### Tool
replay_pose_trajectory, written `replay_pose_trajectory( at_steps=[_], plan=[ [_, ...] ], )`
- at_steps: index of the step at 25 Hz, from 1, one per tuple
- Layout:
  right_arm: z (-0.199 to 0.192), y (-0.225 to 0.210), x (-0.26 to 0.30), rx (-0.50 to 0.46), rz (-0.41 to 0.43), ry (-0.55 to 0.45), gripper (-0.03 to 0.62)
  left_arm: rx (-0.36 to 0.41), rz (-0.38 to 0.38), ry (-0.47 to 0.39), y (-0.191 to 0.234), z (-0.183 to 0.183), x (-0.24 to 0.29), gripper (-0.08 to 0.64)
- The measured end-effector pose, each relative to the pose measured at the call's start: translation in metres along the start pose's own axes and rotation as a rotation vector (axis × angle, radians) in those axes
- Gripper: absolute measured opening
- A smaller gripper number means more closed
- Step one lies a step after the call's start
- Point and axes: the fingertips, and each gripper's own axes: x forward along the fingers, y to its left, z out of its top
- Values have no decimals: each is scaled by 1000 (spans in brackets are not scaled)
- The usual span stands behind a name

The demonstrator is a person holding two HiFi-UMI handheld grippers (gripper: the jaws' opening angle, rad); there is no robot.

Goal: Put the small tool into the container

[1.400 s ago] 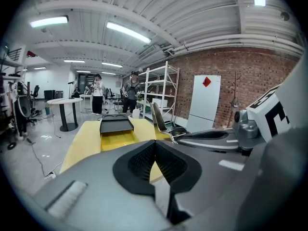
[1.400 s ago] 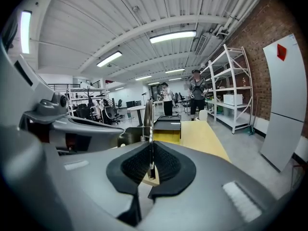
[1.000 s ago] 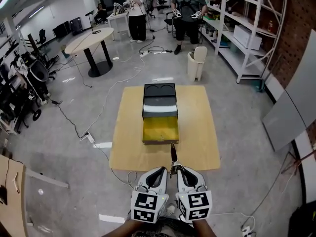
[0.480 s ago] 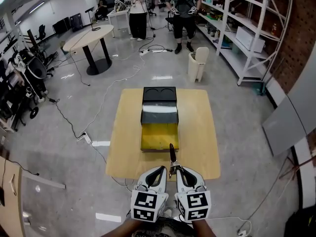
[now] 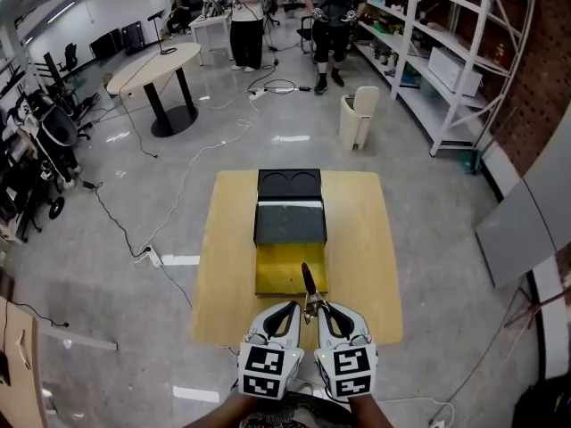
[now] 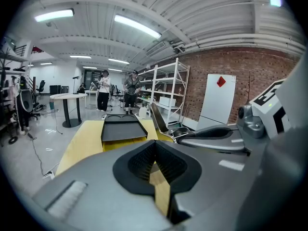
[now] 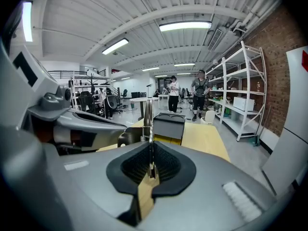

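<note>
The container (image 5: 290,223) is a black toolbox with a yellow lower tray (image 5: 289,273) pulled toward me, standing mid-way on a wooden table (image 5: 358,239). My right gripper (image 5: 318,312) is shut on the small tool (image 5: 308,285), a slim metal plier-like piece. It points forward, and its tip reaches the yellow tray's near edge. In the right gripper view the tool (image 7: 148,121) stands upright between the pads, with the container (image 7: 169,124) beyond. My left gripper (image 5: 291,314) sits close beside the right one, shut with nothing in it (image 6: 155,150). The left gripper view shows the tool (image 6: 158,117) at its right.
Beyond the table stand a white bin (image 5: 357,114), a round table (image 5: 154,68) and two people (image 5: 332,12). Metal shelving (image 5: 446,61) runs along the right wall. Cables (image 5: 134,230) lie on the floor at the left.
The table and container have come nearer in the head view. Both grippers now reach over the table's near edge, and the tool's tip has arrived at the yellow tray.
</note>
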Motion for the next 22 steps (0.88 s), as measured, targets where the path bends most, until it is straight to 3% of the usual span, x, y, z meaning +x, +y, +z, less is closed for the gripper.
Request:
replay_pose_trajectory(
  at_steps=[8,16,22],
  plan=[
    [44,-5,90,-49,-18,41,9,-9,-23,19,77,34,55,6],
    [60,-24,155,-295,-74,103,9,-40,-12,25,130,46,103,6],
    [72,22,209,-396,-91,151,9,-56,-14,31,202,44,96,6]
  ],
)
